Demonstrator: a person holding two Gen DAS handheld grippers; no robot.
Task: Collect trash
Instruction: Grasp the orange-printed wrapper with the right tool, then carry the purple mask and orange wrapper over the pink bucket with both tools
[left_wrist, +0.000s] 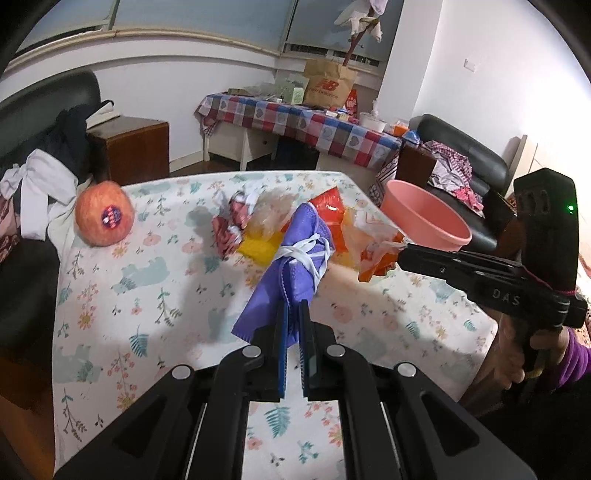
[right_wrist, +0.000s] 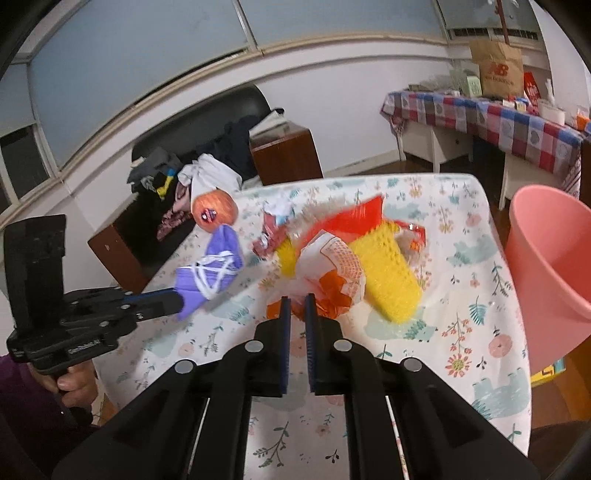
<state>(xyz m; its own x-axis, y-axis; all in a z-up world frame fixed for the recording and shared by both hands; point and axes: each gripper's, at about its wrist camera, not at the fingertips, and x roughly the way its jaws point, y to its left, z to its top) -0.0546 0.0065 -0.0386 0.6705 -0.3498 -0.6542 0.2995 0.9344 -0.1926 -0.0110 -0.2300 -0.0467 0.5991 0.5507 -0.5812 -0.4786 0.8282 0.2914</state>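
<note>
Both tools clamped: left tool (left_wrist: 293, 314) on purple mask (left_wrist: 291, 254), right tool (right_wrist: 297, 308) on orange wrapper (right_wrist: 328, 295).

Black claw (left_wrist: 293, 314) with blue pads, purple sleeve (left_wrist: 569, 365).

The left claw (left_wrist: 293, 314) is clamped on a purple face mask (left_wrist: 291, 254), its white ear loops wound round the bundle, and holds it above the floral tabletop (left_wrist: 155, 295). Behind the mask lies a heap of litter: a yellow piece (left_wrist: 255, 249), a reddish crumpled wrapper (left_wrist: 227, 229) and clear plastic (left_wrist: 273, 210). From the right the right claw (left_wrist: 400, 254) reaches in, pinched on an orange-and-white wrapper (left_wrist: 376, 254), a hand (left_wrist: 517, 363) in a purple sleeve gripping its handle. A pink basin (left_wrist: 428, 218) sits at the tabletop's far right edge. An apple (left_wrist: 104, 213) with a sticker rests near the left edge.
</note>
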